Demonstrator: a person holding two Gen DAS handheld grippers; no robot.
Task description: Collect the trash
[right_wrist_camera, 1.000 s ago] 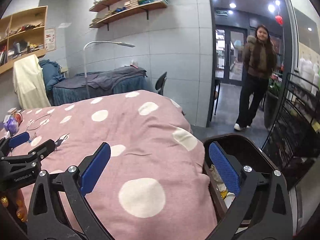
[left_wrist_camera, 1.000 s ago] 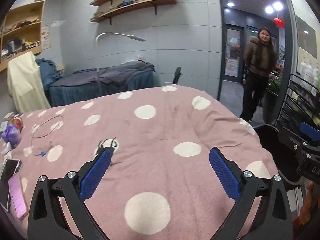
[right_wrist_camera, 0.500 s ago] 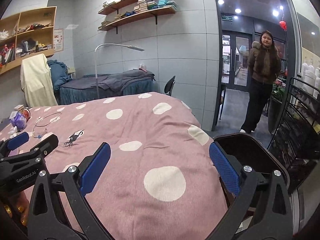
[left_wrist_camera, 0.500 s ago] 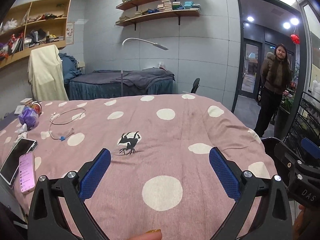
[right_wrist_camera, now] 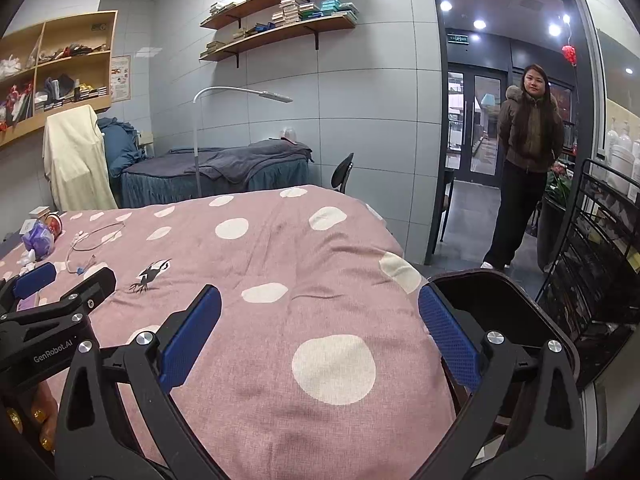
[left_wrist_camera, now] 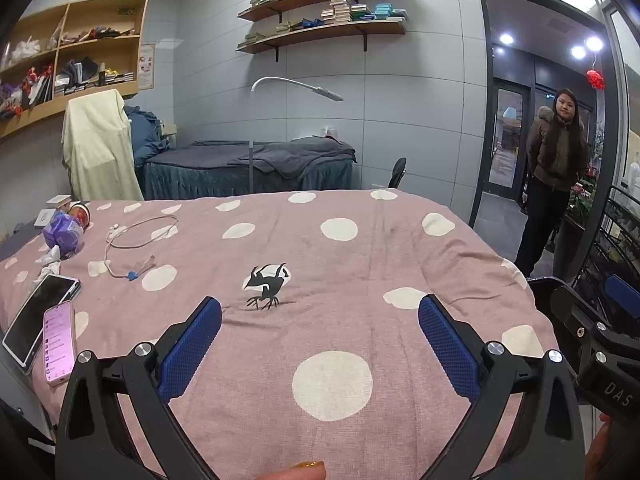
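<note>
Right now a big bed with a pink blanket with white dots fills most of both views. By the doorway a person in a brown coat stands and looks in. A dark bin sits on the floor just beside the bed's right edge. The left gripper hangs over the blanket with its blue fingers spread wide and nothing between them. The right gripper is spread wide too and holds nothing; one finger is over the blanket and the other is over the bin. On the far left side of the blanket lie two phones side by side. Near them is a thin white cable in a loop. Past the cable sits a purple wrapper, with small crumpled white tissues just beside it. A little black bird picture is printed on the blanket.
</note>
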